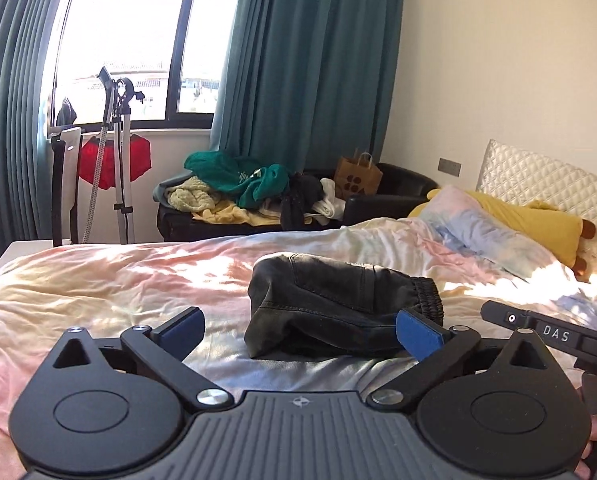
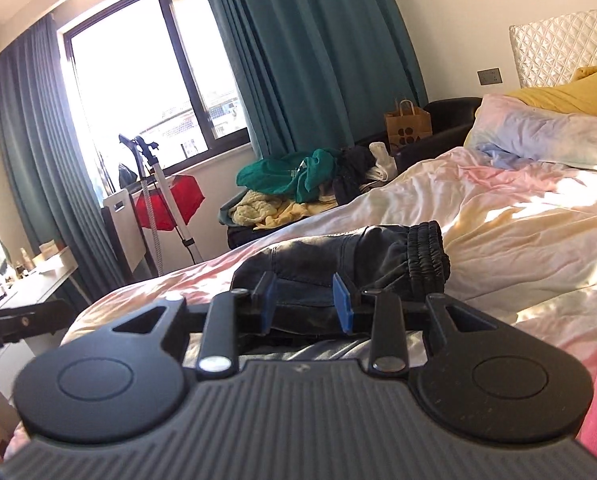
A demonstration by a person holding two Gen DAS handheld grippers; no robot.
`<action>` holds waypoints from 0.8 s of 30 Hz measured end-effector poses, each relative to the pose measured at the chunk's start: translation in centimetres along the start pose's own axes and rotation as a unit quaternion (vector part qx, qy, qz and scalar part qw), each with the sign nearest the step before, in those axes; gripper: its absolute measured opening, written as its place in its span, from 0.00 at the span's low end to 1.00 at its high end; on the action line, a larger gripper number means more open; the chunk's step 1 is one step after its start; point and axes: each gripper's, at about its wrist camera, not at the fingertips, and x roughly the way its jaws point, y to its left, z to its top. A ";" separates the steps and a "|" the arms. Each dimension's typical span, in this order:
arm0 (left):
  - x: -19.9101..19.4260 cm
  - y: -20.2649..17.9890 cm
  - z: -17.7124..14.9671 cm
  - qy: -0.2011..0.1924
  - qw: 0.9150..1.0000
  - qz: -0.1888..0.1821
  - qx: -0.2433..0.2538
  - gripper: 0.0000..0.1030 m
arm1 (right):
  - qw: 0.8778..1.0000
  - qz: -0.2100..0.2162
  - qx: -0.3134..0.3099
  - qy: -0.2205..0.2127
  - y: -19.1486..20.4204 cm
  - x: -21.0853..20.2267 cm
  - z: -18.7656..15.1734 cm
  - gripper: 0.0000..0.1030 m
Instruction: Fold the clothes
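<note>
The dark jeans [image 1: 334, 304] lie on the pastel duvet [image 1: 98, 288] as a compact bundle, with the elastic waistband toward the pillow [image 1: 478, 228]. The left gripper [image 1: 300, 330] has its jaws spread wide just before the bundle. The right gripper [image 2: 304, 300] has its jaws partly apart and empty; whether its pads touch the denim is hard to tell. The duvet is soft and wrinkled, so a low pinch might catch bedding together with denim, and the thick bundle could spring open.
</note>
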 end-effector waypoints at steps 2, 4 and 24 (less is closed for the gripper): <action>-1.5 -0.3 -0.3 -0.010 1.000 0.003 0.003 1.00 | 1.000 -0.001 -0.009 -0.001 0.5 -0.2 -0.6 0.34; -2.9 -0.6 -0.7 -0.019 1.000 0.006 0.006 1.00 | 1.000 -0.007 -0.017 -0.003 1.1 -0.1 -1.2 0.35; 3.2 2.5 -3.4 -0.006 0.998 0.056 0.017 1.00 | 0.995 -0.053 -0.088 0.008 3.2 5.7 -5.6 0.80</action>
